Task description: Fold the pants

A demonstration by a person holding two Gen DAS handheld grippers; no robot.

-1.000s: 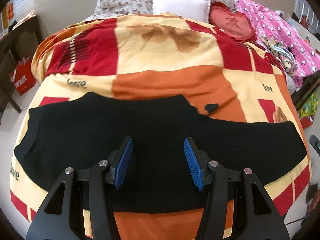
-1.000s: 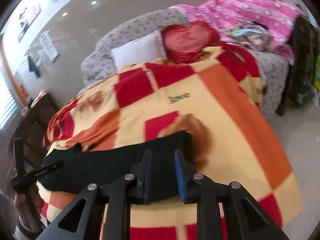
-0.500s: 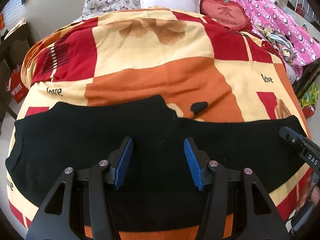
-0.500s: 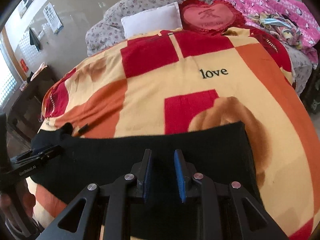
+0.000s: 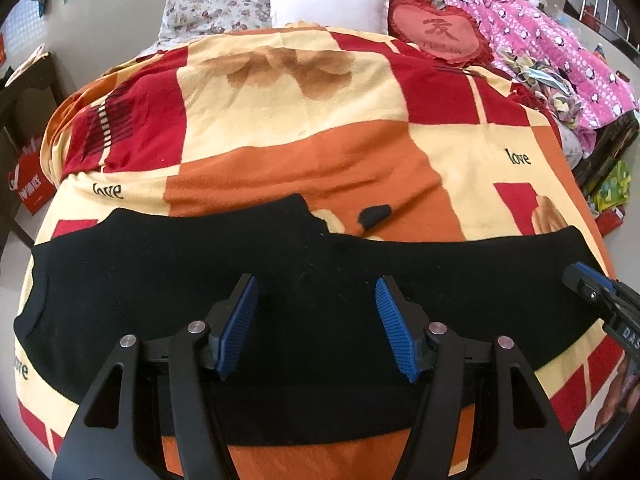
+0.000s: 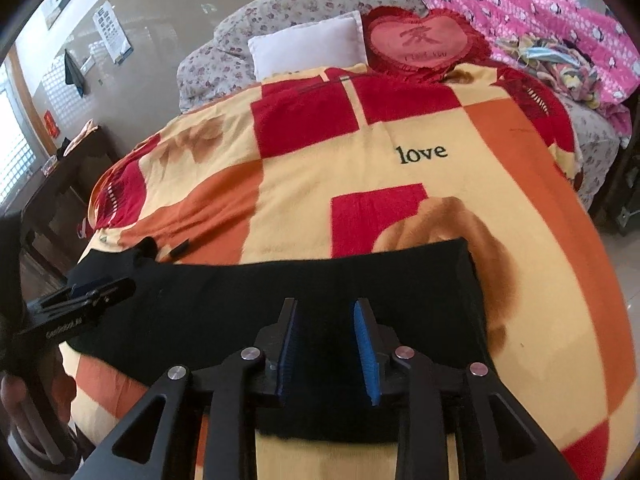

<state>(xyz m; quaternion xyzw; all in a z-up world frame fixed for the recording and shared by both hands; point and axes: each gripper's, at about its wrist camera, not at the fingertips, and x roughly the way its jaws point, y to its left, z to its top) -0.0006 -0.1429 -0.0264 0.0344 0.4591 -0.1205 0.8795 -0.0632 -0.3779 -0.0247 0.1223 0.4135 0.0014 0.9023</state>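
Black pants (image 5: 160, 280) lie flat in a long band across the near part of a red, orange and cream blanket (image 5: 280, 140); they also show in the right wrist view (image 6: 280, 288). My left gripper (image 5: 316, 316) is open and empty above the middle of the pants. My right gripper (image 6: 325, 340) is open, with a narrower gap, and empty above the pants near their right end (image 6: 468, 280). The right gripper also shows at the right edge of the left wrist view (image 5: 600, 292), and the left gripper at the left of the right wrist view (image 6: 80, 296).
A white pillow (image 5: 328, 4), a red heart cushion (image 5: 440, 32) and a pink quilt (image 5: 560, 40) lie at the head of the bed. A dark wooden table (image 6: 52, 200) stands left of the bed. A red bag (image 5: 30, 184) sits on the floor.
Both grippers have drawn nearer to the pants and more over the bed. The right gripper's jaws have opened wider. The pants have not moved.
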